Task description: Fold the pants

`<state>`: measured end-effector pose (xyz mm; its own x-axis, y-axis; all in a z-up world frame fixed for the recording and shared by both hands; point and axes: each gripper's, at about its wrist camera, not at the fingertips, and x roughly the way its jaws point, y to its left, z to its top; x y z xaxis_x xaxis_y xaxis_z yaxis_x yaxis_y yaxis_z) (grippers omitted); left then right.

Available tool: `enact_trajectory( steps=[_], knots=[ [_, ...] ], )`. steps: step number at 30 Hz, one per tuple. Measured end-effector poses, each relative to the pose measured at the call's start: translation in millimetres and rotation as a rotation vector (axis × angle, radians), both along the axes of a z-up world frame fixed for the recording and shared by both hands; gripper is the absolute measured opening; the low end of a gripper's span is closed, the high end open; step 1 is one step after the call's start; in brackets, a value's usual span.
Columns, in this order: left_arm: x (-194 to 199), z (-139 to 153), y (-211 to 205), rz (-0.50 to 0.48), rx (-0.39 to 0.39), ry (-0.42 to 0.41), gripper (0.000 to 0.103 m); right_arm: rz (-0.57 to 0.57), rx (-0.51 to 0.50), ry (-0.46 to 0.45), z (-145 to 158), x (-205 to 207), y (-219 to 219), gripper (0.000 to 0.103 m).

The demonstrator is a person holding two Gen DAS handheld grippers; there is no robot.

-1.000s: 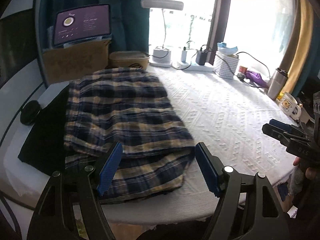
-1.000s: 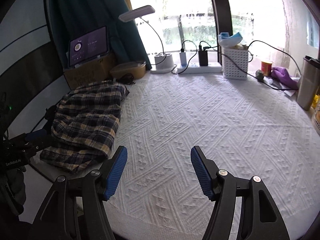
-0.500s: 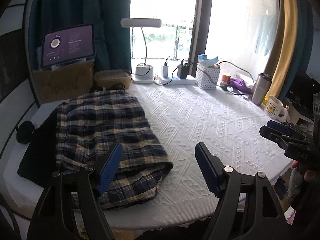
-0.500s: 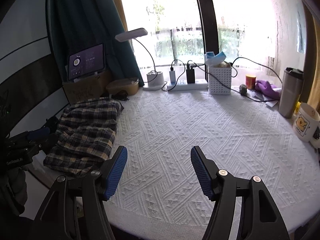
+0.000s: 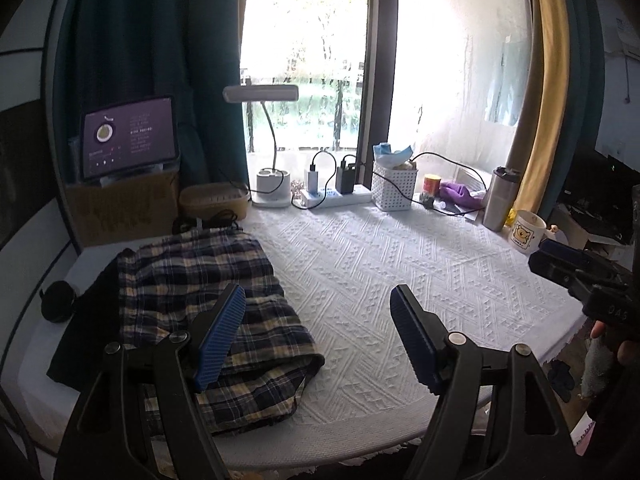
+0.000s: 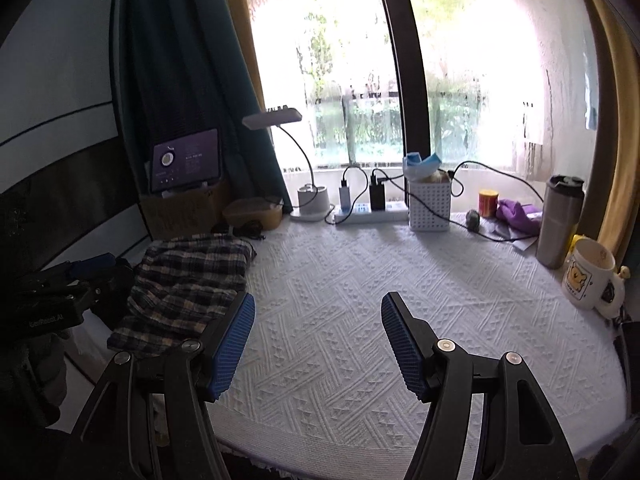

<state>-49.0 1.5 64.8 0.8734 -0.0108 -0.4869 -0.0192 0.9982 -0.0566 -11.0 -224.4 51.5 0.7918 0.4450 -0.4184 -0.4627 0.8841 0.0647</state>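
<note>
The plaid pants (image 5: 200, 292) lie folded into a compact stack at the left end of the white textured table cover (image 5: 380, 280), partly over a dark garment (image 5: 88, 328). My left gripper (image 5: 318, 336) hovers open above the stack's near right corner, nothing between its blue pads. In the right wrist view the folded pants (image 6: 188, 288) sit at the far left, and my right gripper (image 6: 318, 344) hangs open over bare cover, holding nothing. The right gripper (image 5: 580, 276) shows at the right edge of the left wrist view; the left gripper (image 6: 60, 292) shows dimly at the left edge of the right one.
Along the window stand a desk lamp (image 5: 268, 184), a power strip (image 5: 336, 198), a white basket (image 5: 394, 192), a steel tumbler (image 6: 558, 220) and a bear mug (image 6: 588, 276). A tablet (image 5: 128, 136) rests on a cardboard box at back left.
Both grippers have risen and drawn back from the table, so more of the room shows. The pants stay folded where they lay. Both stay open.
</note>
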Motion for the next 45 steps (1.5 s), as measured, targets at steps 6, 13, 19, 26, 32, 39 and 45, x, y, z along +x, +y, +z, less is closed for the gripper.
enact_trajectory(
  steps=[6,13,19,26,32,39,45],
  knots=[
    [-11.9,12.5,-6.5,-0.009,0.001,-0.051,0.075,-0.006,0.012,-0.050,15.2,-16.2,-7.8,0.068],
    [-26.0,28.7,-12.4,-0.015,0.016,-0.115,0.075,-0.008,0.020,-0.102,28.5,-33.0,-14.5,0.072],
    [-38.9,40.6,-9.4,0.003,0.026,-0.176,0.076,-0.016,0.014,-0.150,40.7,-48.5,-17.3,0.073],
    [-56.7,50.8,-1.2,0.044,0.027,-0.253,0.088,-0.002,-0.006,-0.199,52.8,-64.9,-10.2,0.081],
    [-66.1,56.1,0.5,0.049,0.026,-0.300,0.089,-0.007,-0.006,-0.239,62.7,-76.4,-9.7,0.085],
    [-75.3,59.8,6.2,0.087,0.017,-0.340,0.090,-0.018,-0.011,-0.281,70.3,-88.3,-9.7,0.087],
    [-82.6,62.3,10.3,0.101,0.015,-0.371,0.090,-0.022,-0.009,-0.307,76.2,-95.5,-9.6,0.088]
  ],
)
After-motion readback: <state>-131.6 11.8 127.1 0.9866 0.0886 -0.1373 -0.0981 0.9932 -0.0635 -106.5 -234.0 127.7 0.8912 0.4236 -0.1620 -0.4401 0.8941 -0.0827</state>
